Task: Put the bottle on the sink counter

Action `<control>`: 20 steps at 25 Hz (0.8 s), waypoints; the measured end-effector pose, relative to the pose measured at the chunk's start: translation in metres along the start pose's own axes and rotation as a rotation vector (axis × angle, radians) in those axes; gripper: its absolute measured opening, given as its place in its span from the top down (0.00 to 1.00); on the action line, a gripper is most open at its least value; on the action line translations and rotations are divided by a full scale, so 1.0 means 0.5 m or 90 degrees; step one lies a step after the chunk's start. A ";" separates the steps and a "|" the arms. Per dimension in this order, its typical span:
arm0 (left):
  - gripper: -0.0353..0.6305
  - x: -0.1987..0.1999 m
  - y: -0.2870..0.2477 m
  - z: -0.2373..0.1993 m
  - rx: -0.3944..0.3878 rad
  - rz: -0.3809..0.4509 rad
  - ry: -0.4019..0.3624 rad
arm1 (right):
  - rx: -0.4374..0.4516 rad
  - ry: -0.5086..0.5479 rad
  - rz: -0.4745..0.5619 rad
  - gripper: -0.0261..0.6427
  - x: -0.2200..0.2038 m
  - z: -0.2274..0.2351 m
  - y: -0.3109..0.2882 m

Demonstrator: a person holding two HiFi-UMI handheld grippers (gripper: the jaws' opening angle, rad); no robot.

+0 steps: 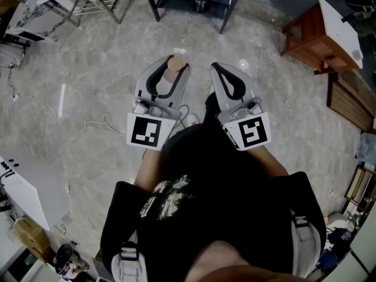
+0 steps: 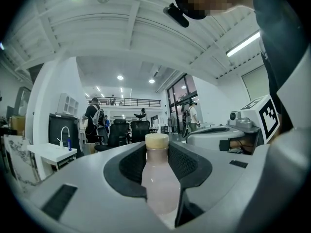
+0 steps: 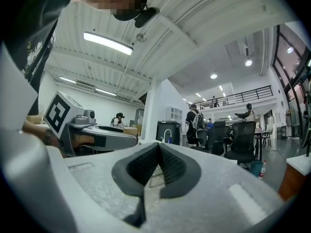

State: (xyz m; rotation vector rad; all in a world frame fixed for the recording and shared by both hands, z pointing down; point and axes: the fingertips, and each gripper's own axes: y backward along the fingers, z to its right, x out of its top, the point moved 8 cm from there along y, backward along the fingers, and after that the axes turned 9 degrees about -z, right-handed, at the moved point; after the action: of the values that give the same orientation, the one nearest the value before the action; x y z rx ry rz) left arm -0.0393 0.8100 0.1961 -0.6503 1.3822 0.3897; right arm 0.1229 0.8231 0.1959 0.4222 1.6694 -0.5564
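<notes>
Left gripper (image 2: 158, 152) clamps the bottle (image 2: 159, 186); right gripper (image 3: 158, 148) is closed, empty.

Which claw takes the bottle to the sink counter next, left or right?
Left. Left claw grips the bottle, sink counter ahead in its view; right claw is shut, empty.

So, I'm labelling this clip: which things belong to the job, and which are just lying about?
Job: bottle, left hand-held gripper shut on it, sink counter.
Lying about: chairs, wooden table, cable.
</notes>
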 end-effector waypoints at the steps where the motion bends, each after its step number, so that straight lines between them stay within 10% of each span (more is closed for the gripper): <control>1: 0.73 -0.001 -0.001 -0.003 0.002 0.000 -0.001 | 0.001 0.001 -0.002 0.97 -0.001 0.002 -0.004; 20: 0.73 0.028 -0.174 -0.138 0.014 -0.014 -0.010 | 0.027 -0.013 -0.002 0.97 -0.009 0.138 -0.205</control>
State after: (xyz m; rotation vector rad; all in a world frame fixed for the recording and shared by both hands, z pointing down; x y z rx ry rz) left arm -0.0372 0.6981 0.1955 -0.6423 1.3613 0.3615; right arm 0.1217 0.6999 0.2047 0.4440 1.6412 -0.5970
